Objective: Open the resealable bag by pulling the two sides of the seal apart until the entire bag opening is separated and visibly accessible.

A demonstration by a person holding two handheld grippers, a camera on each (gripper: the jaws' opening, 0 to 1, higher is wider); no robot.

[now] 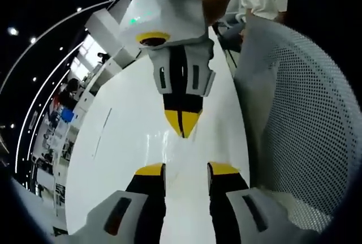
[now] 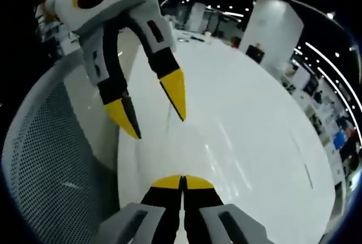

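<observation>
Facing across glossy white table (image 2: 254, 142): left tongs (image 1: 186, 170) parted, right tongs (image 2: 182, 180) closed.

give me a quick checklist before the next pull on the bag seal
1. Left claw gripping a seal side: not ok, jaws apart.
2. Right claw closed: ok, tips together.
3. Right claw holding the bag: cannot tell, clear film too faint to make out.
4. Claws facing each other over the white table: ok.
5. Mesh chair back out of the way: ok, off to the side.
</observation>
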